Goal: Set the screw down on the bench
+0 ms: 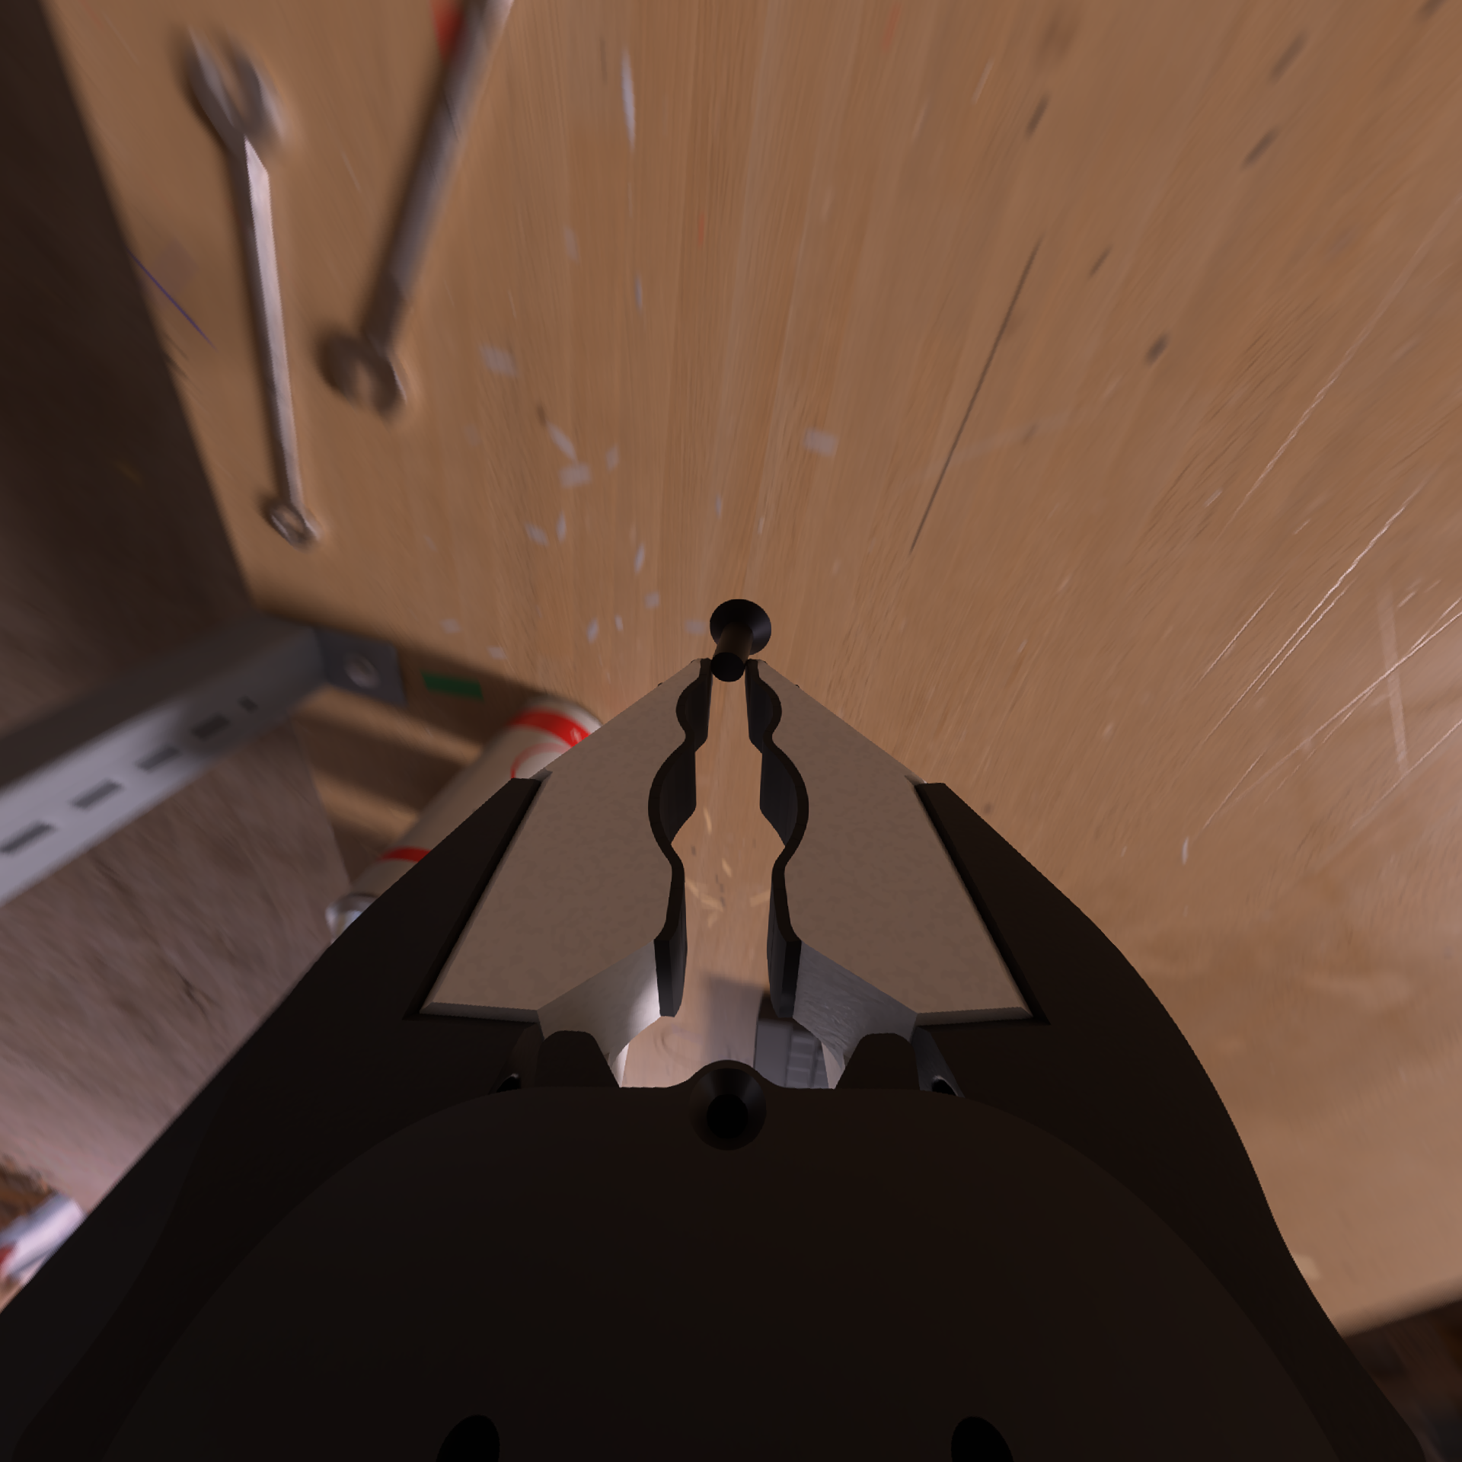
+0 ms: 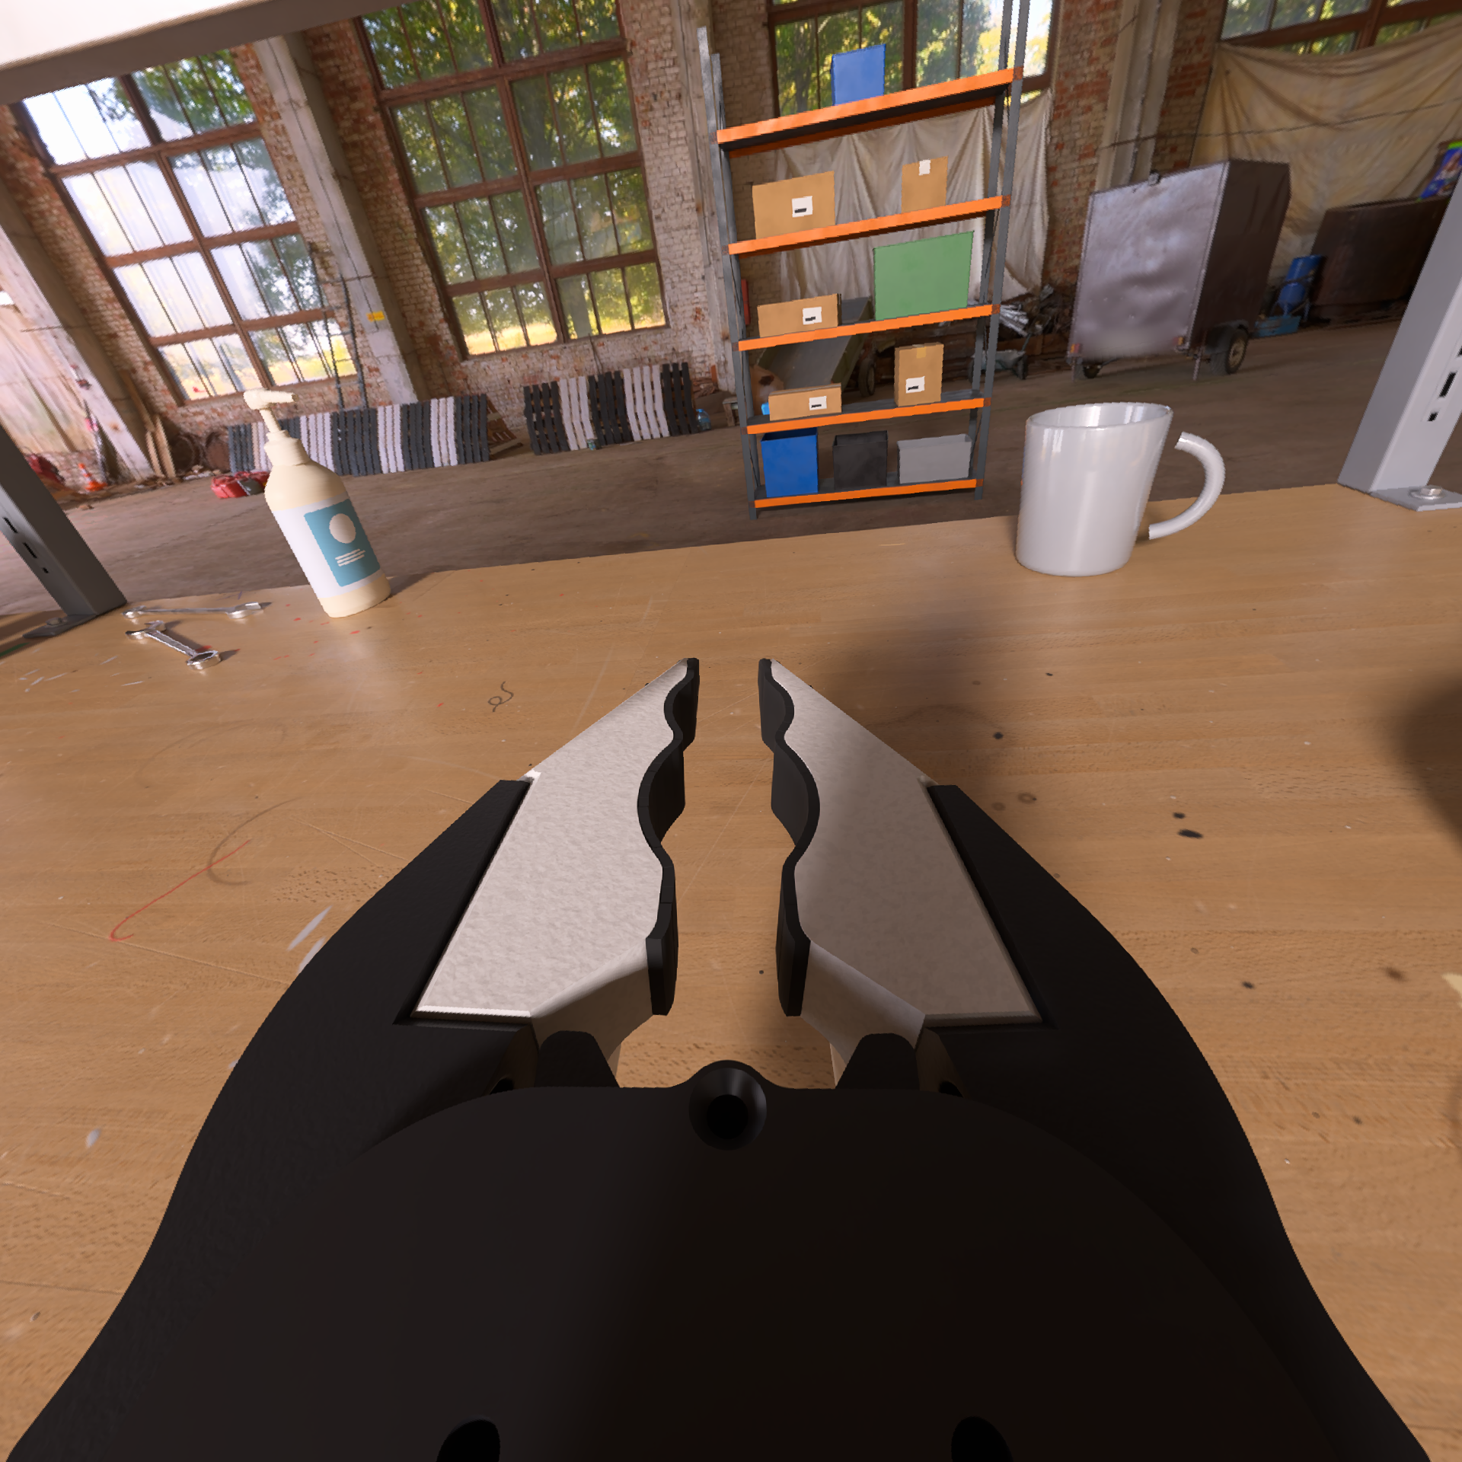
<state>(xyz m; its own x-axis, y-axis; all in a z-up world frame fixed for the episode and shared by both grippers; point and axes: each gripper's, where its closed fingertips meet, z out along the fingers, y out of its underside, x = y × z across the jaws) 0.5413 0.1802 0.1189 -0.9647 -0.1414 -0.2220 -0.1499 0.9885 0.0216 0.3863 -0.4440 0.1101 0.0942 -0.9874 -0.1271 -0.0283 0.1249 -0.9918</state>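
Observation:
In the left wrist view, my left gripper (image 1: 729, 666) is shut on a small black screw (image 1: 736, 635), pinched by its shank at the fingertips, its flat head pointing away toward the wooden bench (image 1: 989, 356) below. The view is motion-blurred and I cannot tell how high the screw is above the wood. In the right wrist view, my right gripper (image 2: 729, 672) is open and empty, hovering low over the bench (image 2: 1028, 791). The screw does not show in that view.
Two steel wrenches (image 1: 261, 261) lie near the bench's left edge, also in the right wrist view (image 2: 178, 633). A pump bottle (image 2: 316, 514) and a white mug (image 2: 1092, 490) stand at the far edge. Metal frame legs (image 2: 1416, 411) stand at the corners.

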